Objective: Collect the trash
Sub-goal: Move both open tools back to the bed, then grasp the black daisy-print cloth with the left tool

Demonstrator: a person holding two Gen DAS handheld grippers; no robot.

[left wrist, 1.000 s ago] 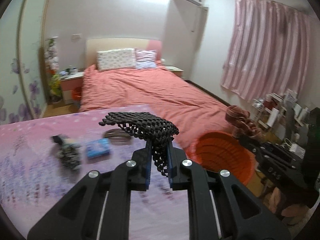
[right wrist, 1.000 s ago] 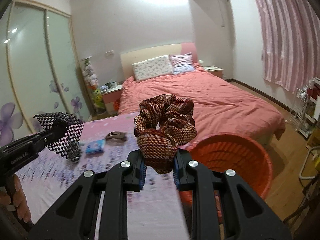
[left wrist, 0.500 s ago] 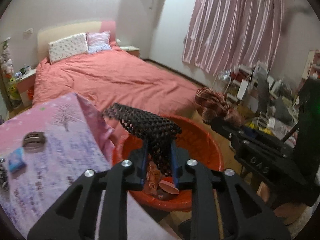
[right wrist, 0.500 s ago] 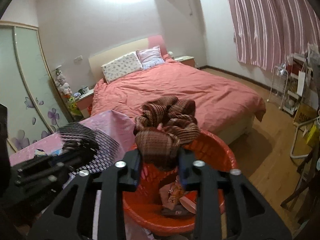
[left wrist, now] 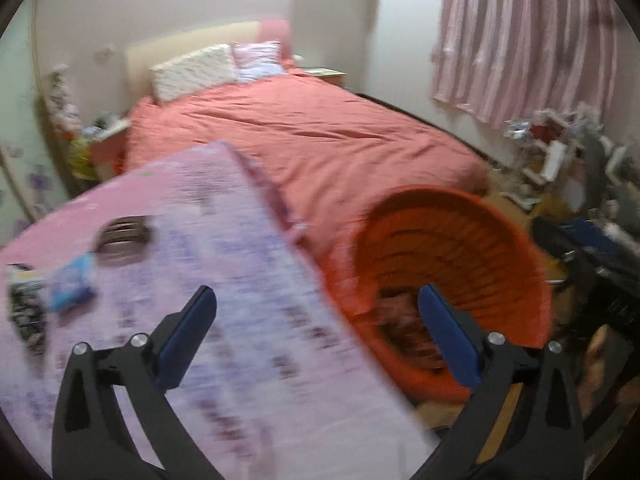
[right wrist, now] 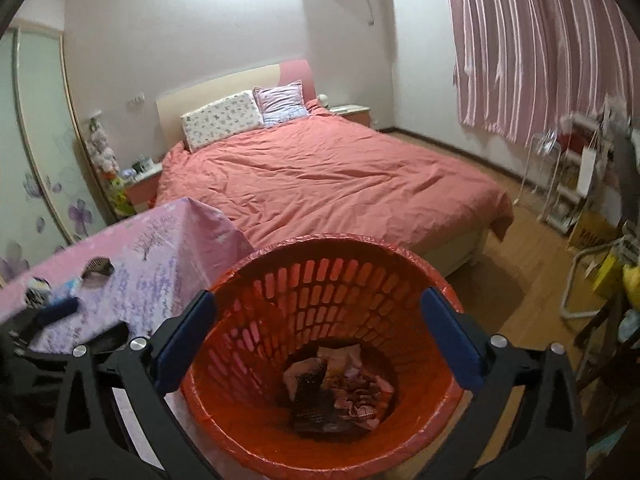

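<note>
An orange slotted basket point(right wrist: 316, 272) stands on the floor beside the table; it also shows in the left wrist view point(left wrist: 460, 232). Inside lie the black mesh piece point(right wrist: 310, 398), the brown plaid scrunchie point(right wrist: 356, 398) and other scraps. My right gripper point(right wrist: 318, 340) is open and empty right above the basket. My left gripper point(left wrist: 316, 338) is open and empty over the table's right edge. On the pink flowered tablecloth point(left wrist: 224, 264) lie a blue packet point(left wrist: 70, 282), a dark round item point(left wrist: 124, 236) and a black-and-white item point(left wrist: 24, 312).
A bed with a salmon cover point(right wrist: 328, 176) lies behind the table and basket. Pink curtains point(right wrist: 540, 48) hang on the right. Shelves with clutter point(right wrist: 580, 176) stand at the right wall. A mirrored wardrobe point(right wrist: 36, 160) is on the left.
Both grippers have opened and dropped the black mesh piece and the plaid scrunchie into the basket. The left gripper has swung back to the left towards the table.
</note>
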